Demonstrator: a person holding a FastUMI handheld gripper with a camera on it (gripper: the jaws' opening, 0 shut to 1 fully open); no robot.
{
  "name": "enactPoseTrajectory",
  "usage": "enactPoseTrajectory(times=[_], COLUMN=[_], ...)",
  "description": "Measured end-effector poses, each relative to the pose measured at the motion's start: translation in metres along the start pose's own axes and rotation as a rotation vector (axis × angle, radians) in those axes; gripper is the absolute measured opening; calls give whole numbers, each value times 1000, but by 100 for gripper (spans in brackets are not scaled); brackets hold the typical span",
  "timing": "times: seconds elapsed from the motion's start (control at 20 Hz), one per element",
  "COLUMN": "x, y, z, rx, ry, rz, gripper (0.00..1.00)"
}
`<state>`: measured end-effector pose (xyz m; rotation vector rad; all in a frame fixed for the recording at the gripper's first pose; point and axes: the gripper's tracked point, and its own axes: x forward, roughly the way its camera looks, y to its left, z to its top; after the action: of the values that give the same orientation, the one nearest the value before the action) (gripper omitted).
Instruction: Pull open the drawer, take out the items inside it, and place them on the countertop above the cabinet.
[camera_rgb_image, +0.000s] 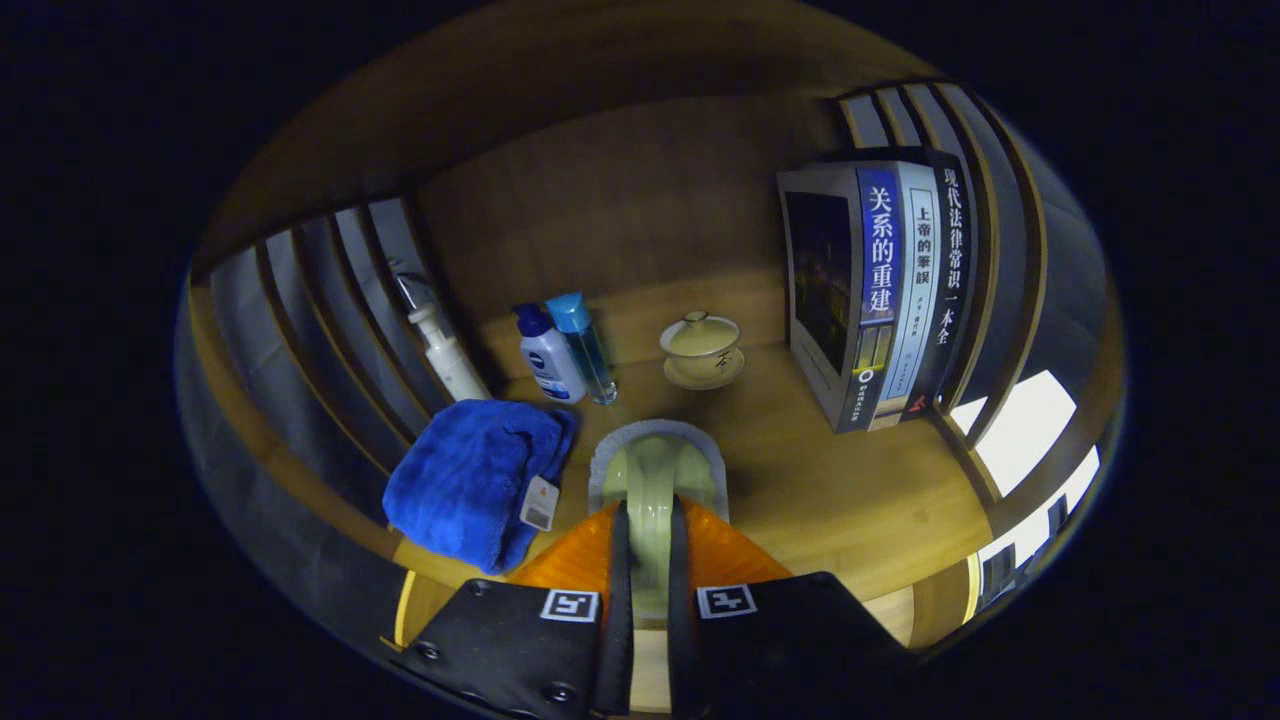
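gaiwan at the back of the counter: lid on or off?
On. The gaiwan stands upright on its saucer with the lid seated on top, knob up, beyond the gripper, which is shut on a pale green item.

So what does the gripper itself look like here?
The gripper has two flat, wedge-shaped jaws with a narrow gap, each bearing a square black-and-white marker tag; round screw heads dot the left base. They clamp a pale green item.
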<state>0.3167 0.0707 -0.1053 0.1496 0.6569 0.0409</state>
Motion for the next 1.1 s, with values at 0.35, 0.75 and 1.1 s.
enactPoseTrajectory(times=[0.35,0.75,1.1], x=[32,25,-17], y=[-9,-15,-13], z=[-1,1,-1], rx=[27,31,62], ry=[44,41,-22], rz=[-20,-29,-11], gripper=[29,71,99])
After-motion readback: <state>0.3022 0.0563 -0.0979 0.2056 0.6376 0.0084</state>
